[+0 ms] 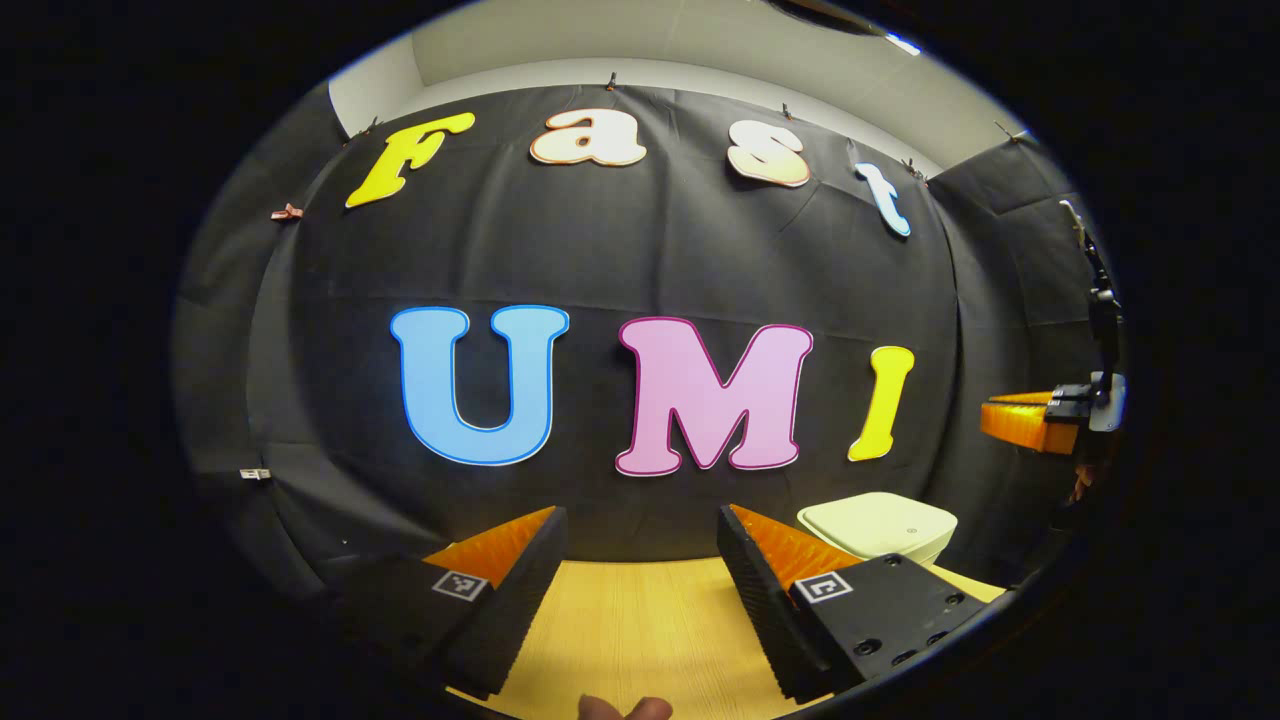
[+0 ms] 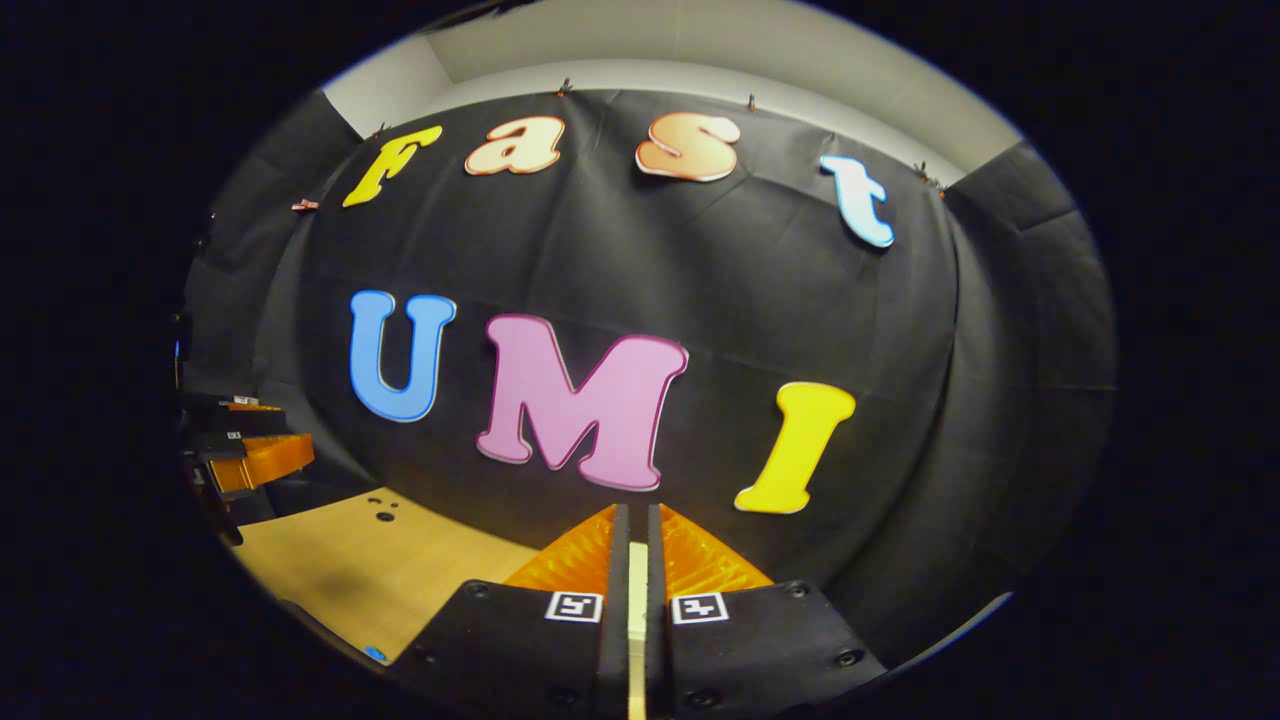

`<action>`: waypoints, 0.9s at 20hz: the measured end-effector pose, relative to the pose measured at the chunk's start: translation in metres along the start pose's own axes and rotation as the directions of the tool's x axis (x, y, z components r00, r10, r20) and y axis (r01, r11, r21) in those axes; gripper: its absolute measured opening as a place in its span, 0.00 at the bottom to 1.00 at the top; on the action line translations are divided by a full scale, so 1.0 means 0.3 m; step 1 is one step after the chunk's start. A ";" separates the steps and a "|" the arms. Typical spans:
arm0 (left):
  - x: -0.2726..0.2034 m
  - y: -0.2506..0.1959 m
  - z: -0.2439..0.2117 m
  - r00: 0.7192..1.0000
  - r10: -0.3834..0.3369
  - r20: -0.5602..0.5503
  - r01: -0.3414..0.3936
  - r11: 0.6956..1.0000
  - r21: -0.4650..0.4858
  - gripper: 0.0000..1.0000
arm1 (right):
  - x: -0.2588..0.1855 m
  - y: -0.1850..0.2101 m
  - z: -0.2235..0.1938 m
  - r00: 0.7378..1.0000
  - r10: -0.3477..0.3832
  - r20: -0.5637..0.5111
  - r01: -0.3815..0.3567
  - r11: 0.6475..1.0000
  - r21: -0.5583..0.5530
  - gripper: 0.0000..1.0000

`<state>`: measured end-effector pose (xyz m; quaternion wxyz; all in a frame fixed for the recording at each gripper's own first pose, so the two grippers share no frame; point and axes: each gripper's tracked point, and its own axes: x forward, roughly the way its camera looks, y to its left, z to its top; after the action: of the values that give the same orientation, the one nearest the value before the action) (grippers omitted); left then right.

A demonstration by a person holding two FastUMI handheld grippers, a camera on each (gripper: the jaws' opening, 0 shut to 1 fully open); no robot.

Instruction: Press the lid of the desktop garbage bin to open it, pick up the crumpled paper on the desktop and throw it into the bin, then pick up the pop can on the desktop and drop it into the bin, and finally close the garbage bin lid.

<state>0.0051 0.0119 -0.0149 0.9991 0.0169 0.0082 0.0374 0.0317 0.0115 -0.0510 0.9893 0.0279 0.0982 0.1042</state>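
Left gripper [image 1: 640, 560] held level above the wooden desktop [image 1: 640, 630], fingers spread wide with nothing between them, aimed at the booth's back wall; a fingertip [image 1: 625, 708] of the holding hand shows at the bottom edge of the left gripper view; the garbage bin [image 1: 880, 527], lid down, stands near the desktop's far edge, just beyond the right-hand finger. Right gripper [image 2: 632, 560] raised and level, fingers nearly together with a thin slit between, holding nothing; the desktop [image 2: 380, 565] lies below to its left.

Both views sit low over the desktop [image 1: 620, 620], facing the booth wall [image 1: 640, 260], perhaps side by side.
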 end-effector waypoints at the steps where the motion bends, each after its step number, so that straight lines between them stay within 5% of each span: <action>1: -0.002 0.002 -0.004 1.000 -0.001 0.002 0.001 1.000 0.001 0.95 | 0.008 -0.004 -0.001 1.000 0.009 -0.010 -0.009 1.000 0.013 0.05; 4: -0.006 0.003 -0.019 1.000 0.001 -0.005 -0.001 1.000 -0.003 0.95 | 0.049 -0.056 0.014 1.000 -0.023 0.003 0.023 0.999 0.023 0.05; 9: -0.013 0.003 -0.029 1.000 0.004 -0.010 -0.004 1.000 -0.014 0.95 | 0.130 -0.117 -0.126 0.974 -0.019 -0.225 0.042 0.994 0.099 0.05; 18: -0.020 -0.004 -0.046 1.000 0.003 -0.021 -0.003 1.000 -0.001 0.95 | 0.258 -0.140 -0.348 0.894 0.031 -0.448 0.059 0.981 0.186 0.05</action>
<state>-0.0011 0.0106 -0.0287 0.9989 0.0160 0.0185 0.0389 0.0935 -0.0094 -0.1711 0.9331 0.0990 0.3335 0.0905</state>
